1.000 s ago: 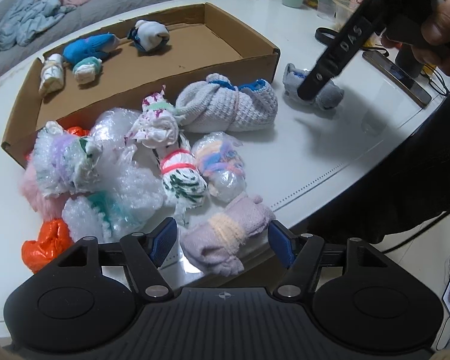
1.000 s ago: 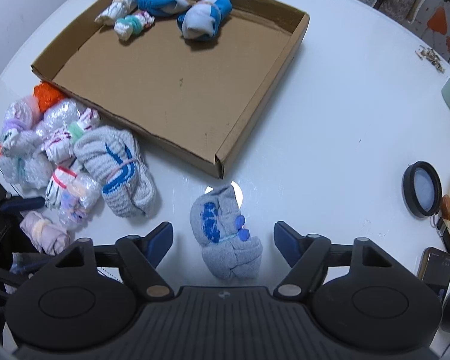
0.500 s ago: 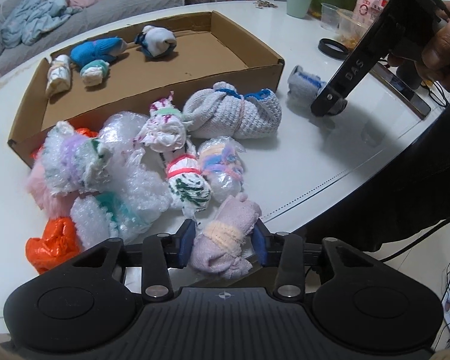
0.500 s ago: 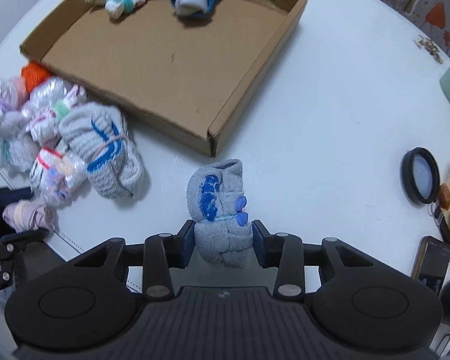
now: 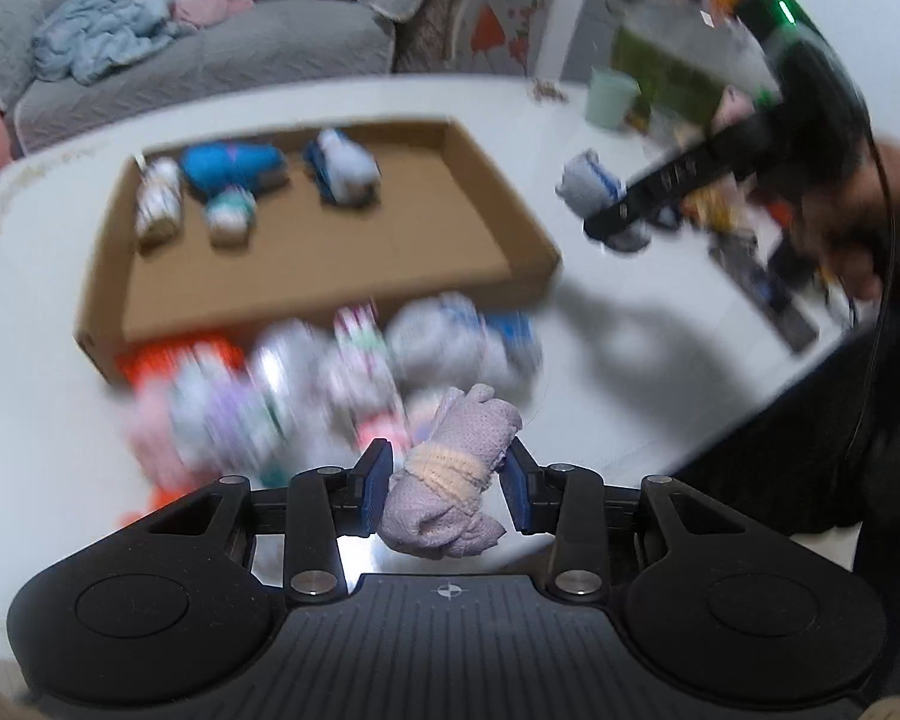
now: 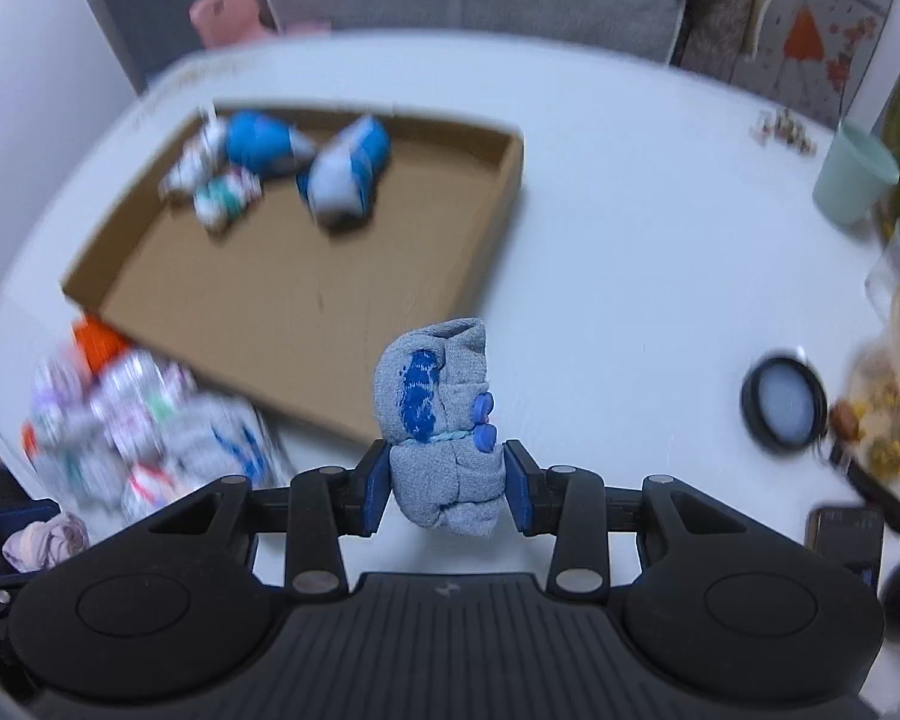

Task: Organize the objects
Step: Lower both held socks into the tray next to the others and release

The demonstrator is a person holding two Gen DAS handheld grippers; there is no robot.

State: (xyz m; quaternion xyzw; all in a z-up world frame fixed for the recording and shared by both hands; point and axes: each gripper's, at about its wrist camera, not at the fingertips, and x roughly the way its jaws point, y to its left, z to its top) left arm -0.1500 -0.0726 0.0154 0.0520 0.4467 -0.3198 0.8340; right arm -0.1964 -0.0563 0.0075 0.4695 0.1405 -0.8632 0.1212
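Table (image 6: 630,276), white, ahead of us beneath both tools, grey sofa (image 5: 210,54) beyond; left gripper (image 5: 447,480) clenches lilac sock roll (image 5: 450,480), right gripper (image 6: 447,480) grey sock roll (image 6: 438,420), both lying lengthwise away.

The left gripper (image 5: 447,483) points steeply downward, its jaws having just closed, and both blue pads press on a lilac sock bundle (image 5: 450,480) held clear of the table. The right gripper (image 6: 447,483) (also pitched steeply down) has likewise just closed, pads clamped on a grey sock bundle (image 6: 441,426). A hand (image 5: 840,222) grips the right gripper's handle.
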